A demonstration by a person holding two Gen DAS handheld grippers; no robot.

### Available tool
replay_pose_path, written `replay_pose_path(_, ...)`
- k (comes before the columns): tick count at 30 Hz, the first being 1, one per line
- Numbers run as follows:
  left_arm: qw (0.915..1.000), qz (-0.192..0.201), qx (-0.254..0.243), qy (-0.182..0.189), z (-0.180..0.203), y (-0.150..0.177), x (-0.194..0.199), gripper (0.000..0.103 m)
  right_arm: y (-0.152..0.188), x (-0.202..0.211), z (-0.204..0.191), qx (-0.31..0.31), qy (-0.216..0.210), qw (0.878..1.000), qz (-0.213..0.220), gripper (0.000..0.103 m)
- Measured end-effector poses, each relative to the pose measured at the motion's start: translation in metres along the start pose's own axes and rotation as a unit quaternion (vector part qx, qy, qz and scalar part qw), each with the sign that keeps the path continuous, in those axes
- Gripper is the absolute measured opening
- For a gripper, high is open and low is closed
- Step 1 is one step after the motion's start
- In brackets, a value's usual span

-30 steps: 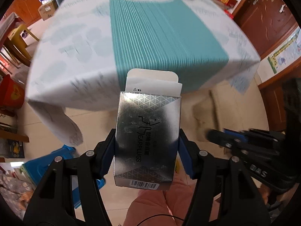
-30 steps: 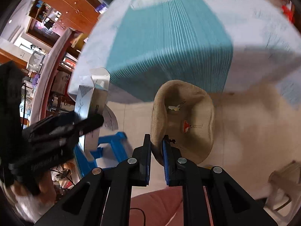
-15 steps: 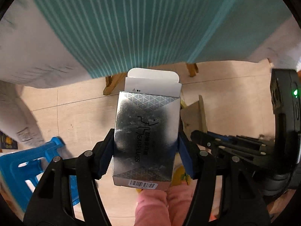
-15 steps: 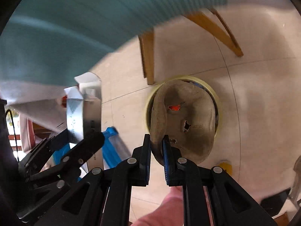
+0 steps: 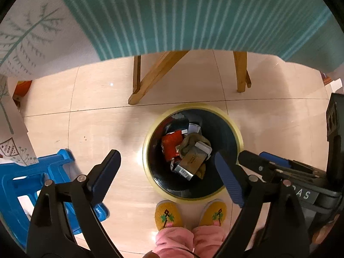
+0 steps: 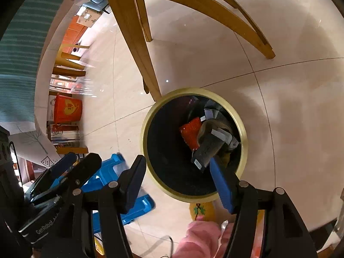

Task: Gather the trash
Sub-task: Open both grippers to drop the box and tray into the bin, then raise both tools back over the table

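Both jaw sets just opened, nothing between: left gripper (image 5: 166,169) and right gripper (image 6: 178,176) spread over round yellow-rimmed dark bin (image 5: 235,133). Silver cardboard box (image 5: 191,161) lies inside atop crumpled tan fabric (image 5: 189,140). Bare glossy tile floor (image 5: 103,129) rings bin.

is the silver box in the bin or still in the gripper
In the bin. The silver box lies inside the trash bin on the other trash; the left gripper, jaws just opened, is empty above it.

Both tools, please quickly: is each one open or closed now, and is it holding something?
Left tool: open, holding nothing; jaws just opened.
Right tool: open, holding nothing; jaws just opened.
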State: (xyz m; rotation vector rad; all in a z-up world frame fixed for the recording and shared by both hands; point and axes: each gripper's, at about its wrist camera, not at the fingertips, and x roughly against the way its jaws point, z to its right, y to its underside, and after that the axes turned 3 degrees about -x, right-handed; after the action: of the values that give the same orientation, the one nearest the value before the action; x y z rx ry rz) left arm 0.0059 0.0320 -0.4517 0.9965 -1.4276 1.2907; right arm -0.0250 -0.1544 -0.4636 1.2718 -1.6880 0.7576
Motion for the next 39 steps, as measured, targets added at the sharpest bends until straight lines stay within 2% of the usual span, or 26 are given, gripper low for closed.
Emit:
replay_pose_path(7, 0.9998, -0.005, 0.022, 0.0, -0.006, 0.008, 0.008, 0.088, 0.005, 0.007, -0.002, 0.006, 0.003, 1.0, 0.004, 0.063)
replay_pose_path(13, 0.9997, 0.003, 0.026, 0.001, -0.006, 0.009, 0.043, 0.088, 0.012, 0.034, -0.013, 0.009, -0.01, 1.0, 0.011, 0.063)
replay_pose_path(18, 0.9995, 0.01, 0.028, 0.013, -0.006, 0.01, 0.087, 0.088, 0.017, 0.071, -0.03, 0.019, -0.018, 0.999, 0.02, 0.063)
replay_pose_path(25, 0.9989, 0.024, 0.031, 0.026, -0.01, 0.007, 0.178, 0.087, 0.031, 0.157, -0.069, 0.036, -0.036, 0.998, 0.045, 0.063)
replay_pose_path(31, 0.996, 0.065, 0.038, 0.048, -0.021, -0.007, 0.276, 0.087, 0.045, 0.247, -0.116, 0.067, -0.049, 0.994, 0.071, 0.063)
replay_pose_path(36, 0.991, 0.091, 0.061, 0.077, -0.039, -0.025, 0.346, 0.086, 0.055, 0.325, -0.157, 0.096, -0.06, 0.987, 0.112, 0.064)
replay_pose_path(39, 0.9874, 0.121, 0.055, 0.086, -0.046, -0.04, 0.387, 0.078, 0.056, 0.369, -0.178, 0.108, -0.064, 0.981, 0.146, 0.064)
